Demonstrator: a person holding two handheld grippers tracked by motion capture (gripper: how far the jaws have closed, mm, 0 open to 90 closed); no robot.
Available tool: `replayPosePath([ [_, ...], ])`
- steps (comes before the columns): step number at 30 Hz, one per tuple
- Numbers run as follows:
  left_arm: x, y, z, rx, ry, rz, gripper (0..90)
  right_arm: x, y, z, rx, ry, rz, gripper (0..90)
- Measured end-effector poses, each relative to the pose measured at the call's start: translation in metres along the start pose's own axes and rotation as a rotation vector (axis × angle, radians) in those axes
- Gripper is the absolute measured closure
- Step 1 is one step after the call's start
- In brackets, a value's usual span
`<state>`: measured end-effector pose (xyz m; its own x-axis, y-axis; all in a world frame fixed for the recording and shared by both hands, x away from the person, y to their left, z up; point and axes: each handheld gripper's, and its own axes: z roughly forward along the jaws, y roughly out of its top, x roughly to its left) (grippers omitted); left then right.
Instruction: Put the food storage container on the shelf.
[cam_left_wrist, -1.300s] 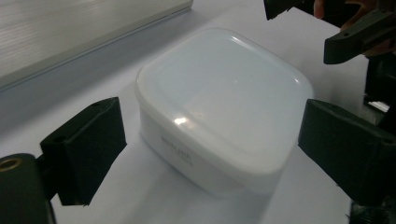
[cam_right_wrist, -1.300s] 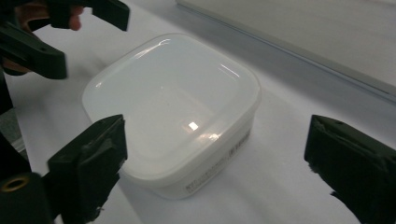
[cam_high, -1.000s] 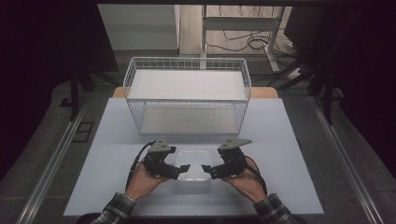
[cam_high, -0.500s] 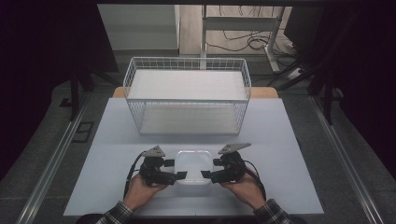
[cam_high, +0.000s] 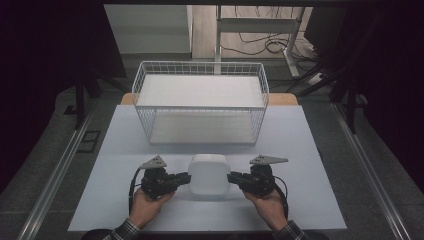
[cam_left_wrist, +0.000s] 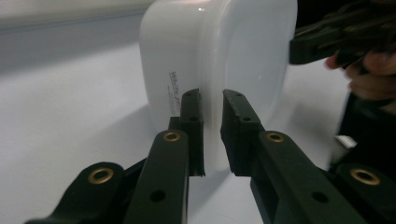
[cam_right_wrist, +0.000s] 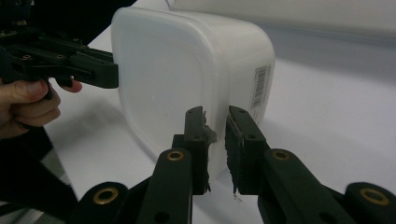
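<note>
White tub (cam_high: 208, 173), lower centre: left gripper (cam_high: 184, 178) and right gripper (cam_high: 233, 178) pinch opposite rims (thin purchase); uneven lifting could slip it.

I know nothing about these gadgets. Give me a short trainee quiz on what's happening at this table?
1. True or false: the white tub sits inside the wire basket.
2. What does the left gripper clamp?
3. The right gripper is: A) wide open, B) shut on the tub's edge, C) in the basket.

Key:
1. False; it stands on the table, in front of the basket.
2. The tub's edge, between its fingers.
3. B.
</note>
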<state>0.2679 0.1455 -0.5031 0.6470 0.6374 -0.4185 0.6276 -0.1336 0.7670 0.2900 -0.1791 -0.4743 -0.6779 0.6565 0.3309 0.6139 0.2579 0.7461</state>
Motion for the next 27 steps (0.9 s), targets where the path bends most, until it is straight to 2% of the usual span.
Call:
replayPosePath([
  [4, 0.001, 0.0, 0.0, -0.011, 0.002, 0.005, 80.0, 0.001, 0.002, 0.001, -0.015, -0.014, -0.028, 78.6],
  [8, 0.001, 0.005, -0.002, -0.036, 0.022, 0.024, 80.1, 0.001, 0.006, 0.001, -0.028, -0.02, -0.05, 78.6],
  [9, 0.002, 0.009, -0.003, -0.044, 0.028, 0.033, 80.0, 0.001, 0.011, 0.002, -0.042, -0.022, -0.068, 78.6],
  [14, 0.006, 0.017, -0.004, -0.065, 0.05, 0.053, 80.0, -0.001, 0.021, 0.005, -0.062, -0.026, -0.097, 78.5],
  [27, 0.025, 0.04, -0.002, -0.102, 0.105, 0.059, 79.8, -0.012, 0.05, 0.025, -0.093, -0.045, -0.127, 78.2],
])
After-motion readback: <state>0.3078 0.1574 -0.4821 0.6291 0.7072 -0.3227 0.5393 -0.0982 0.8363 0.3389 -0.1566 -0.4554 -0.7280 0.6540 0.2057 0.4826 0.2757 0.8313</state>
